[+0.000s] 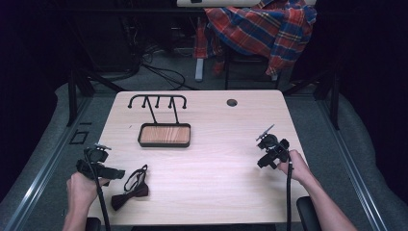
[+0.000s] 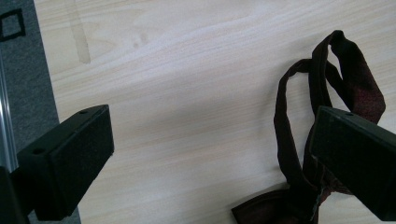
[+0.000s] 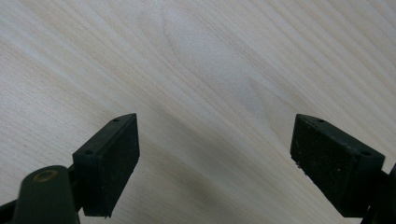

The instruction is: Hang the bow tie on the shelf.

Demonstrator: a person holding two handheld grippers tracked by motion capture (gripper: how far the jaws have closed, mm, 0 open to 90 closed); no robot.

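- The dark, soft cloth bow tie with a long strap (image 1: 131, 187) lies on the pale wooden bench (image 1: 216, 159), near the front edge.
- The left claw (image 2: 212, 158) is wide open, just beside the bow tie (one jaw sits over the strap).
- The right claw (image 3: 215, 163) is wide open over bare wood, holding nothing.
- Likely next: put both left jaws around the thick knot, then squeeze gently.
- The black wire stand with a wooden tray (image 1: 164, 134) waits farther back.
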